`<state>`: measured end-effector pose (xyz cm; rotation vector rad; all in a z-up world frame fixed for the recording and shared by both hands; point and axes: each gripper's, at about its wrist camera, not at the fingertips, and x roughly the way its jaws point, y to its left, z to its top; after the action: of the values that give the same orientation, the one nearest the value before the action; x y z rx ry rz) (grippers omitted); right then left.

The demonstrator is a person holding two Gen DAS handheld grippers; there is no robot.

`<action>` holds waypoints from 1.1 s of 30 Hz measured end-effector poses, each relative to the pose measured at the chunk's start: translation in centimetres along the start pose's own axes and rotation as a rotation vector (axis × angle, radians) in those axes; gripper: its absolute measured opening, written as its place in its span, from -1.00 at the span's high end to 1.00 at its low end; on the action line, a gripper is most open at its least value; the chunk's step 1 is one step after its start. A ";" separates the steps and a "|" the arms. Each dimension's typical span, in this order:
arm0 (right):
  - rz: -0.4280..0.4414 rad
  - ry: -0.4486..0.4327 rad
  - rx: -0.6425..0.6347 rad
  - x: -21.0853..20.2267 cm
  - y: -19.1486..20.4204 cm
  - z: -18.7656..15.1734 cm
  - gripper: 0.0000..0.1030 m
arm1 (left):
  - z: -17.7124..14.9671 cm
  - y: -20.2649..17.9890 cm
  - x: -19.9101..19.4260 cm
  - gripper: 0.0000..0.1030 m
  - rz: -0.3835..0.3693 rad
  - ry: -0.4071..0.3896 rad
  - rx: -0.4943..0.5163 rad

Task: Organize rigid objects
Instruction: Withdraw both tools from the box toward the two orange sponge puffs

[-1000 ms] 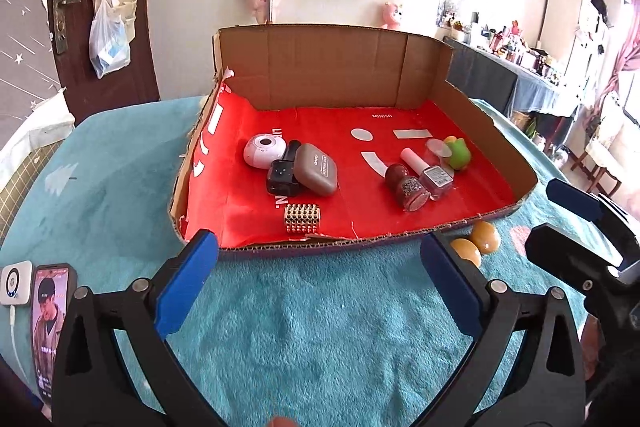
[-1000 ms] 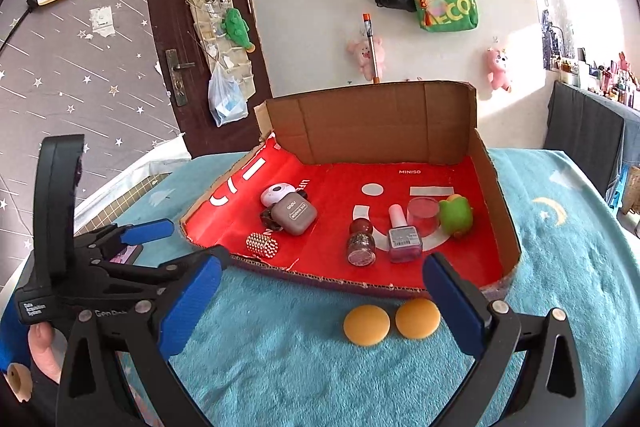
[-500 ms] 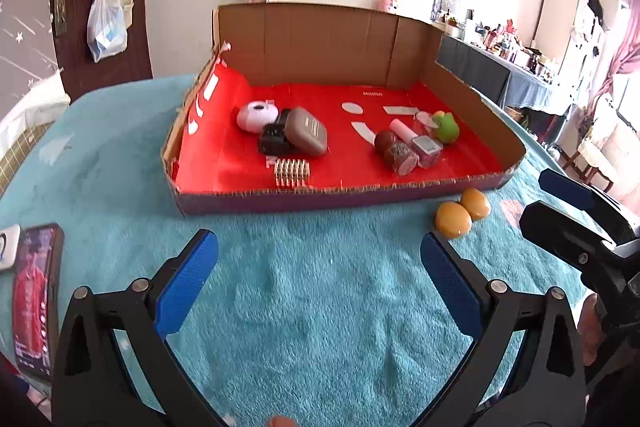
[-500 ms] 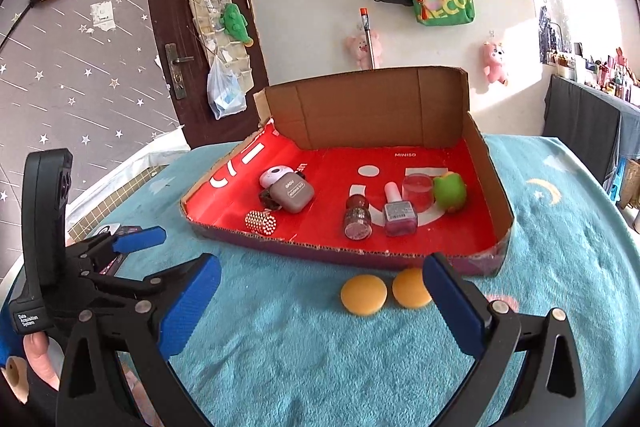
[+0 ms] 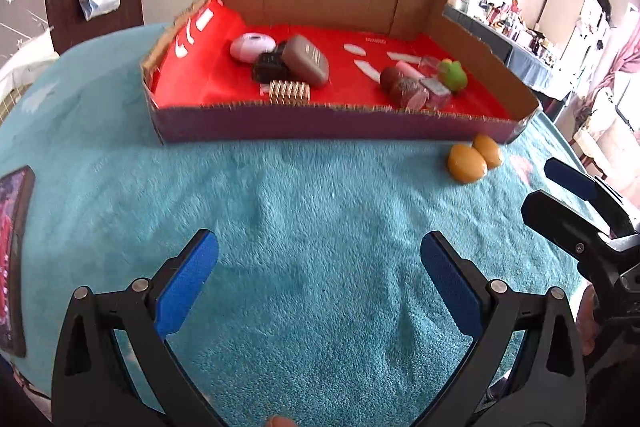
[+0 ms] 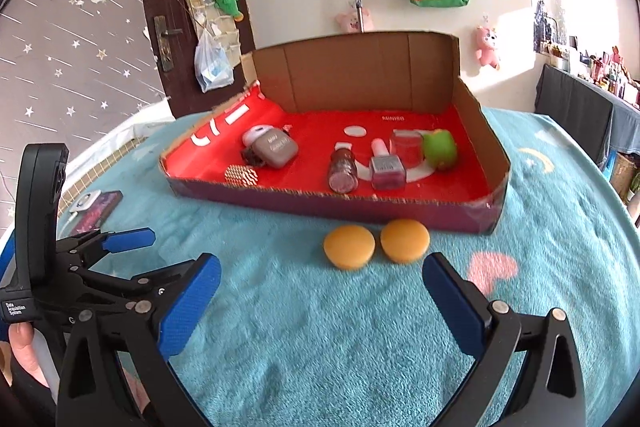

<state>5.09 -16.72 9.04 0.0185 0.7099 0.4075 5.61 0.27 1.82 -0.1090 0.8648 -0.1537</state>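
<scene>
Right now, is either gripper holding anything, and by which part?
Nothing is held. The left gripper and right gripper both hang above the blanket, jaws wide apart.

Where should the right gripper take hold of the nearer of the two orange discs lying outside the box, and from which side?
Probably from above, across its round edge. The orange disc lies flat on the blue blanket, low and domed, so a side approach offers little to bite. Its right edge sits close to the second disc, so the open right gripper should set its fingers front to back.
</scene>
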 end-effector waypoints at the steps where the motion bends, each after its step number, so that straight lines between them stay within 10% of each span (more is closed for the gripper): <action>1: -0.004 0.005 0.002 0.1 -0.1 -0.1 -1.00 | -0.1 -0.1 0.2 -1.00 -0.003 0.008 0.001; 33: -0.253 0.153 0.032 2.9 -8.4 0.3 -1.00 | 3.4 -9.1 5.7 -1.00 -0.038 0.107 0.140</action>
<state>10.29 -23.37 6.18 -0.0723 0.8581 0.1559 11.02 -9.53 1.19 0.0139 0.9561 -0.2564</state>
